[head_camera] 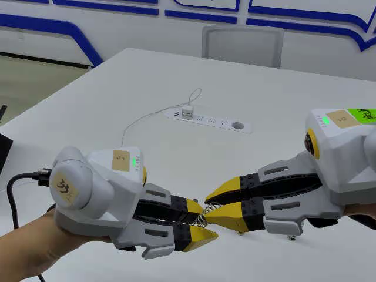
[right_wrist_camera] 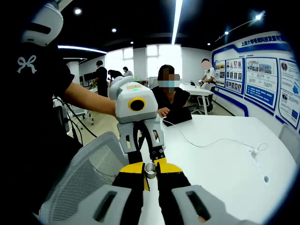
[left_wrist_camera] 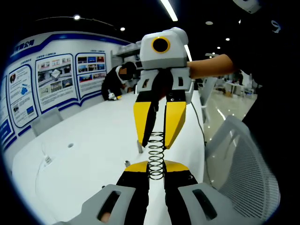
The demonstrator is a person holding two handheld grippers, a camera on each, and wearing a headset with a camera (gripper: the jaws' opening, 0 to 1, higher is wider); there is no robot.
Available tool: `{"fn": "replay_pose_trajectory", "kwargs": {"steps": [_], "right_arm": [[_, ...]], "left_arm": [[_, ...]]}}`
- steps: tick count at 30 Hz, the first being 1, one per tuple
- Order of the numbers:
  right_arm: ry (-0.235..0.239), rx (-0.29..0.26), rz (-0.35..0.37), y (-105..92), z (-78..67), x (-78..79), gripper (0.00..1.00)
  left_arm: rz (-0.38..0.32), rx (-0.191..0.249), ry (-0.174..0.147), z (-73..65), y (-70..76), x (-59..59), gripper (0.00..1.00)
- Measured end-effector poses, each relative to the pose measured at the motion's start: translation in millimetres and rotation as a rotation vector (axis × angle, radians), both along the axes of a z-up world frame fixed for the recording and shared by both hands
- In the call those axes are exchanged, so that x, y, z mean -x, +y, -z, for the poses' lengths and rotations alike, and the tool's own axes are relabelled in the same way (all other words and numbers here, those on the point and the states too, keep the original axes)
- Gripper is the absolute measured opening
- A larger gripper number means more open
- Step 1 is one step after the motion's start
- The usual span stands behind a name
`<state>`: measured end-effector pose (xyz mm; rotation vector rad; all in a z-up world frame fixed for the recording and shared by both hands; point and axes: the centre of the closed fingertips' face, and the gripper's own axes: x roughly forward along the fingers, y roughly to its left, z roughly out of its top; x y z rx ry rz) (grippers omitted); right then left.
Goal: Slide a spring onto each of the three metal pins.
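A small steel spring (head_camera: pixel 203 215) hangs above the white table (head_camera: pixel 176 82), stretched between my two grippers, which point at each other. My left gripper (head_camera: pixel 204 222) comes in from the lower left and is shut on one end of the spring (left_wrist_camera: pixel 156 157). My right gripper (head_camera: pixel 207 206) comes in from the right, its yellow fingers closed round the other end, which I see end-on as a ring (right_wrist_camera: pixel 150 170). In the left gripper view, the right gripper (left_wrist_camera: pixel 157 137) faces me. Two small metal pieces (head_camera: pixel 239 232) (head_camera: pixel 291 237) lie on the table under the right gripper; too small to tell pins from springs.
A white power strip (head_camera: pixel 210 120) with a plugged-in adapter and thin cable lies mid-table. A grey chair (head_camera: pixel 242 46) stands at the far edge. A black cable (head_camera: pixel 13 194) runs from the left gripper. People sit at desks behind (right_wrist_camera: pixel 168 98).
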<state>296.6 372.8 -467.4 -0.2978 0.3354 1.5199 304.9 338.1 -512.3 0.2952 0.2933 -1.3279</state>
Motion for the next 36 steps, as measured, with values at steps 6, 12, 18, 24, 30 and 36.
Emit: {"fn": "replay_pose_trajectory", "kwargs": {"steps": [6,12,18,24,30,36], "right_arm": [[0.042,-0.015,0.016,6.5,-1.6,0.3,0.11],[0.036,-0.019,0.046,8.9,-3.7,-5.9,0.1],[0.026,-0.011,0.058,15.9,-3.1,-9.1,0.1],[0.022,-0.026,0.075,22.2,-9.0,-15.3,0.1],[0.012,-0.026,0.106,23.3,-11.7,-25.8,0.1],[-0.015,0.001,0.165,14.9,-11.9,-50.6,0.1]], "left_arm": [[0.007,0.011,0.01,-0.2,0.0,1.6,0.1],[-0.021,0.031,0.01,-2.9,4.7,-4.3,0.11],[-0.038,0.018,0.016,-2.1,11.3,-8.5,0.12],[-0.073,0.008,0.027,3.0,24.8,-14.6,0.22],[-0.098,0.008,0.018,1.8,35.9,-21.7,0.32],[-0.15,0.041,-0.019,-10.1,52.4,-36.4,0.52]]}}
